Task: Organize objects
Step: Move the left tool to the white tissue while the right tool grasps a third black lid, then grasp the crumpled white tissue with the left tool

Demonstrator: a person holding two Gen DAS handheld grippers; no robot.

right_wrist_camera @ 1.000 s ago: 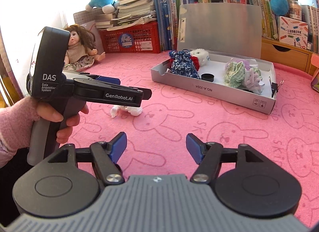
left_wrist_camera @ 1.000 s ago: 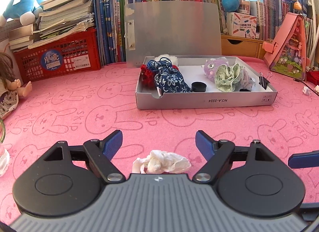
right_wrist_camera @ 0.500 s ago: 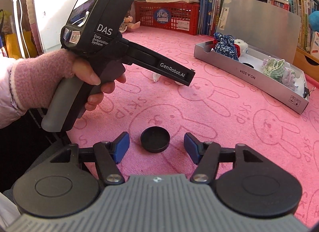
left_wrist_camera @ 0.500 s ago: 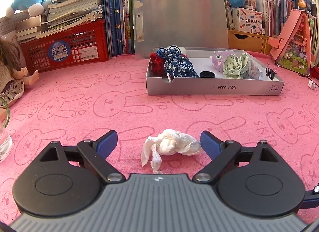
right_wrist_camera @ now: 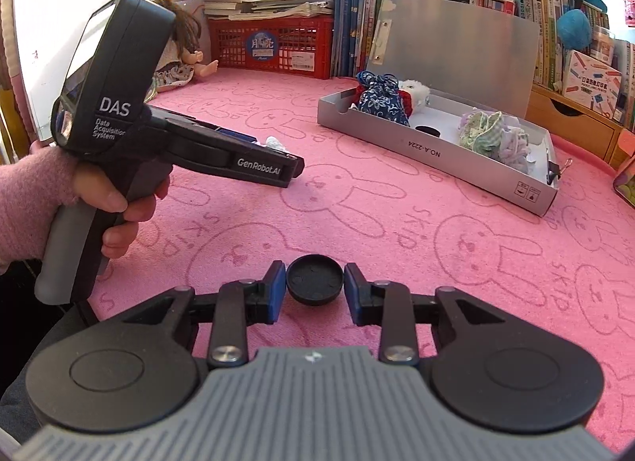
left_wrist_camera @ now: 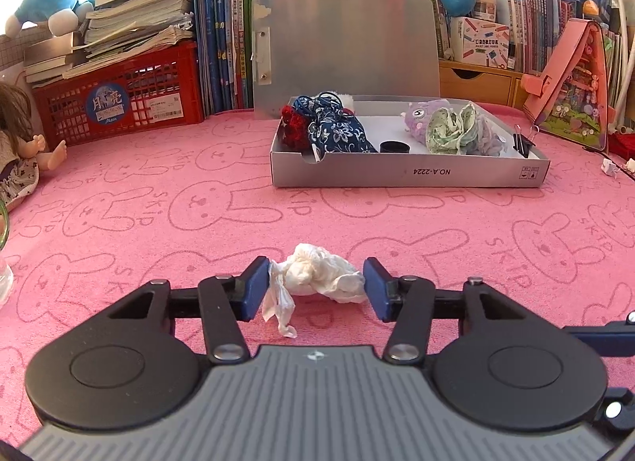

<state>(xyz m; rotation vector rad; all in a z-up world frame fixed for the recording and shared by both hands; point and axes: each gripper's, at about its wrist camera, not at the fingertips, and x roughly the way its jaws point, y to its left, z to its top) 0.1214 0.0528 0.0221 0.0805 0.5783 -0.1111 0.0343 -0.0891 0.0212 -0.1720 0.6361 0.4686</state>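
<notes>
Partly done, I'd judge: the grey cardboard box (left_wrist_camera: 408, 177) on the pink bunny-print tabletop (left_wrist_camera: 397, 231) already holds a blue floral pouch (left_wrist_camera: 337, 131), a purple plush (left_wrist_camera: 420, 116), a green cloth bundle (left_wrist_camera: 452, 131), a black cap (left_wrist_camera: 394, 147) & a binder clip (left_wrist_camera: 523, 143). Two strays are left outside it, both well short of the box.

Left gripper (left_wrist_camera: 315, 288): fingers have just been closing and stand narrow round the crumpled white tissue (left_wrist_camera: 317, 274); left pad touches it, right pad at its edge (firm squeeze? can't tell). The wad's long axis runs across, finger to finger, w/ a loose tail hanging toward the camera.

Right gripper (right_wrist_camera: 314, 288): fingers have just closed onto the round black lid (right_wrist_camera: 314, 279), flat on the tabletop, domed side up; round, so no long axis.
</notes>
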